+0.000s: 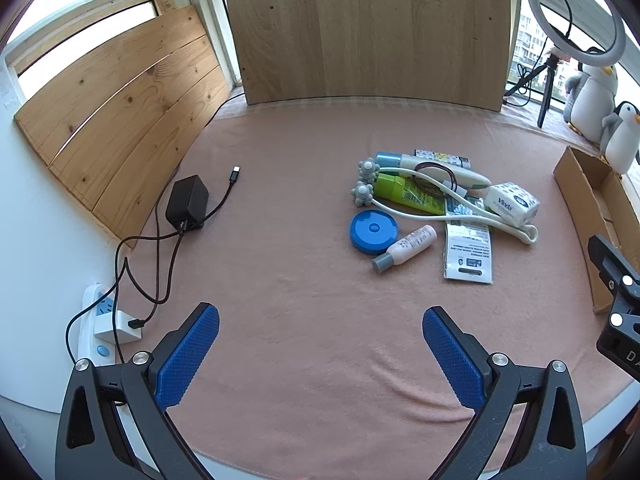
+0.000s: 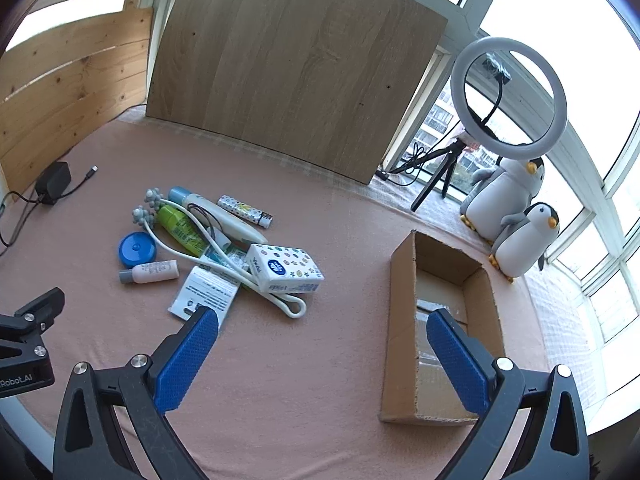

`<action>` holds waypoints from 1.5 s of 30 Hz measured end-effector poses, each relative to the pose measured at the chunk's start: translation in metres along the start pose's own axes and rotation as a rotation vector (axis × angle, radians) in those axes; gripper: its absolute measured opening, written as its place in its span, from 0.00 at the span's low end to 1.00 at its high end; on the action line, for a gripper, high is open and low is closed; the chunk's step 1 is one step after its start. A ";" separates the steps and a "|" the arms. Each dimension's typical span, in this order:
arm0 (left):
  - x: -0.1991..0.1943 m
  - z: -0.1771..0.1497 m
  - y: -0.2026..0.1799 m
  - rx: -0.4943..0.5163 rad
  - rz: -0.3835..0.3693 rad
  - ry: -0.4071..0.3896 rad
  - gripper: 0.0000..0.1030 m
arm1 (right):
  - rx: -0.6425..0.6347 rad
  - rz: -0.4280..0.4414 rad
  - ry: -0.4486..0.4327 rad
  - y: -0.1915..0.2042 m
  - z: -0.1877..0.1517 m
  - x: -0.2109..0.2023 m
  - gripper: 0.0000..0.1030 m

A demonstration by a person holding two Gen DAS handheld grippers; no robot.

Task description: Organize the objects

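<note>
A heap of small items lies on the pink cloth: a blue round case, a small pink bottle, a green tube, a white massager with grey knobs, a tissue pack, a printed packet. An open cardboard box sits to the right with nothing visible inside. My left gripper is open, well short of the heap. My right gripper is open between heap and box.
A black charger with cables and a white power strip lie at the left. Wooden boards stand at the back. A ring light on a tripod and two plush penguins stand by the windows at right.
</note>
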State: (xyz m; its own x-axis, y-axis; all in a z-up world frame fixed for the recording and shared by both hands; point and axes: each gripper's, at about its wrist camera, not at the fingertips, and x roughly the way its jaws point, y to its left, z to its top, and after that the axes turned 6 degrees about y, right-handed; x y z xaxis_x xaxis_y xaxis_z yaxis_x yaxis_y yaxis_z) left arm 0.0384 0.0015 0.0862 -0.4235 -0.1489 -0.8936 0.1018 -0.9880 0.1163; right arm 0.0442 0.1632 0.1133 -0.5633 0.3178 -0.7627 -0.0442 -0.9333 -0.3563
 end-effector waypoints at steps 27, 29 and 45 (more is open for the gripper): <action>0.040 -0.012 -0.013 0.030 0.000 0.086 1.00 | -0.198 -0.169 0.135 0.028 -0.023 0.047 1.00; 0.041 -0.013 -0.013 0.030 0.000 0.086 1.00 | -0.198 -0.158 0.143 0.029 -0.026 0.048 1.00; 0.035 -0.017 -0.023 0.054 0.009 0.071 1.00 | -0.083 0.061 0.253 0.018 -0.045 0.065 1.00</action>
State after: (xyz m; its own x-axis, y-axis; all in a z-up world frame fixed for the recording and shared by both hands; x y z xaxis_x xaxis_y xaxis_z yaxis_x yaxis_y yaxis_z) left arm 0.0361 0.0199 0.0452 -0.3576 -0.1562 -0.9207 0.0562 -0.9877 0.1458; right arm 0.0437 0.1747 0.0332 -0.3381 0.3031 -0.8910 0.0574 -0.9383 -0.3410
